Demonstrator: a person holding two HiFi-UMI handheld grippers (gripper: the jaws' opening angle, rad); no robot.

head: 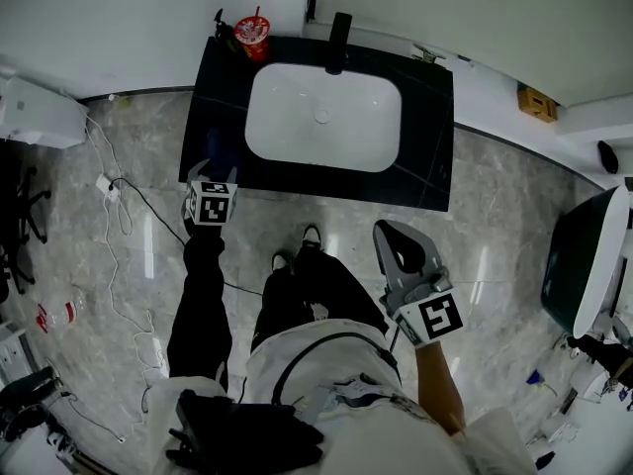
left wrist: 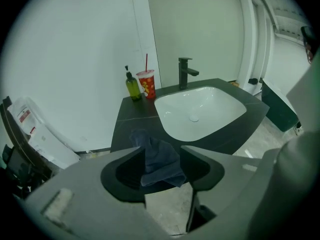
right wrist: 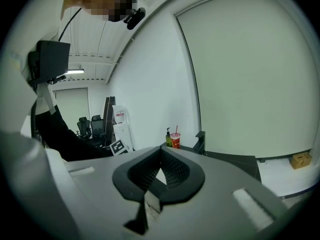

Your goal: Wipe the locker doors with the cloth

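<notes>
Dark-blue cloth (left wrist: 157, 160) lies crumpled on the black counter's (left wrist: 134, 118) front-left corner, right between the left gripper's (left wrist: 162, 152) wide-open jaws. The right gripper (right wrist: 161, 154), closed and empty, hangs well apart.

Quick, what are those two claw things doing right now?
Left gripper: open, dark cloth lies between its jaws, not clamped.
Right gripper: shut, empty.

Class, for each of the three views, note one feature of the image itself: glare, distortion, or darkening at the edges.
Head view: pale streaks of glare on the polished floor. Left gripper view: the wide-angle lens leaves a round black border, yet the cloth looks sharp. Right gripper view: the straight wall seam bows into a curve, and the strip light glows bright.
</notes>
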